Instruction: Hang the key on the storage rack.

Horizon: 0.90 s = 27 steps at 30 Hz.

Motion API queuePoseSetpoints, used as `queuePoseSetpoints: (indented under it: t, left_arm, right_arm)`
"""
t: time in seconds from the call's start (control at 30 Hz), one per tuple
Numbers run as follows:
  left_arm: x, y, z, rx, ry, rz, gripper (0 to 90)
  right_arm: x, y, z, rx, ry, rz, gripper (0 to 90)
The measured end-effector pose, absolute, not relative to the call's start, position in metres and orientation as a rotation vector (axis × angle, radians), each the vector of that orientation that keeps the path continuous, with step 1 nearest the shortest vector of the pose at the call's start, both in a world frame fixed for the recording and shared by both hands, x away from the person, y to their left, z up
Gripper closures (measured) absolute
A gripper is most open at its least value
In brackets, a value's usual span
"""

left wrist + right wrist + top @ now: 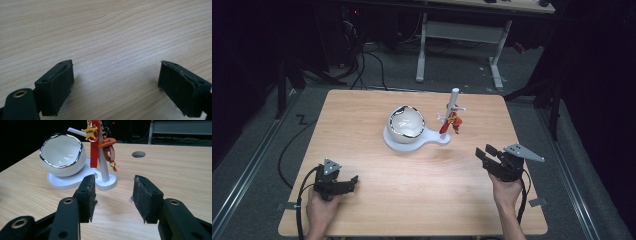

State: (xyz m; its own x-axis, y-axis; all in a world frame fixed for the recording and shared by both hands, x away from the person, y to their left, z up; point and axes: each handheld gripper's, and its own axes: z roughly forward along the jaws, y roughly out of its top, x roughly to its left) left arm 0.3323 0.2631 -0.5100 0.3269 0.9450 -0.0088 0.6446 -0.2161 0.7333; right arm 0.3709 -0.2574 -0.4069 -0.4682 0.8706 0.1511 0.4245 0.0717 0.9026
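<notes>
Reaching for the keychain looks like the step in hand: the right gripper [488, 152] sits on the pale wooden table [412, 200] with its 2 black jaws partly apart and nothing between them, aimed at the white stand [103, 173], near but not touching. On that white plastic post hangs a keychain [96, 142] made of a red strap, a gold sheriff-star badge [90, 131] and a small cartoon figure in a brown hat [108, 147]. Just beside the post, on the same white base, rests a glossy white egg-shaped bowl with a silver rim [62, 155], tilted towards the camera.

To do it well, I judge the right jaws should come in level, close on the red strap rather than the dangling figure, and lift up along the post without nudging the bowl.

The left gripper [352, 181] rests on bare wood, jaws spread wide and empty.

The star carries raised lettering, too small to read
</notes>
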Motion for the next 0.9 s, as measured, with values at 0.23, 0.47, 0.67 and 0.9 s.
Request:
queuePoseSetpoints:
  t: [0.23,0.47,0.67,0.9]
  left_arm:
    - [0.332,0.263,-0.51,1.951,1.396,0.599,13.5]
    - [0.332,0.263,-0.51,1.952,1.396,0.599,13.5]
    - [0.332,0.263,-0.51,1.951,1.396,0.599,13.5]
    - [0.332,0.263,-0.51,1.951,1.396,0.599,13.5]
  right_arm:
    - [0.365,-0.262,-0.409,1.281,1.912,1.385,52.9]
    - [0.359,-0.267,-0.412,1.286,1.905,1.391,52.8]
    - [0.355,-0.27,-0.416,1.294,1.899,1.397,52.7]
    - [0.351,-0.274,-0.421,1.304,1.889,1.398,52.3]
